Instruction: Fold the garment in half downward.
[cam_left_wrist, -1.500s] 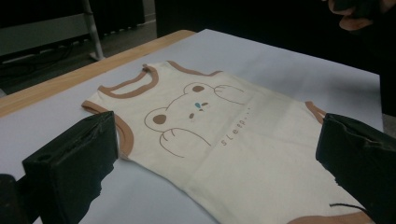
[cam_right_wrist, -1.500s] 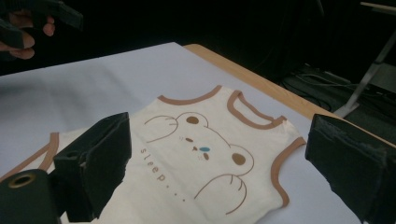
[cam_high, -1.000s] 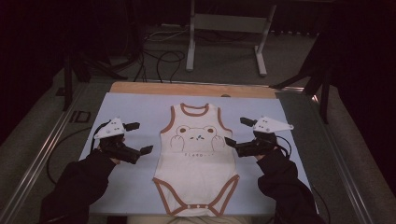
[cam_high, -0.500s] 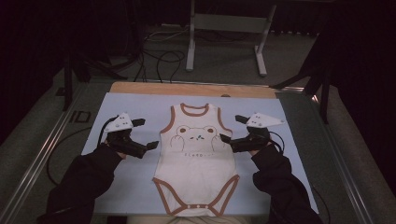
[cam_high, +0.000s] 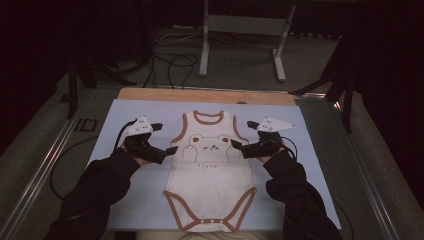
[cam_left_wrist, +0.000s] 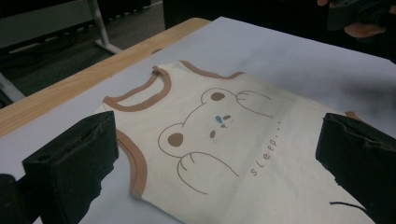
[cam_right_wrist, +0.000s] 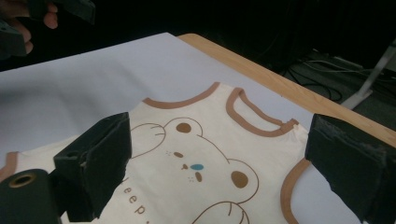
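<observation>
A cream baby bodysuit with brown trim and a bear print lies flat, neck away from me, on a pale blue sheet. My left gripper is open at the garment's left side by the armhole, with nothing between its jaws. My right gripper is open at the right armhole, also holding nothing. In the left gripper view the bodysuit lies between the wide-spread black jaws of the left gripper. In the right gripper view the bodysuit also spans the gap of the right gripper.
The sheet covers a wooden table whose far edge is bare. Beyond it on the floor stand a metal frame and loose cables. A metal rail runs along the left side. Dark sleeves reach in from the bottom.
Both grippers have moved inward from the sheet toward the bodysuit's sides and slightly away from me. The bodysuit has not moved.
</observation>
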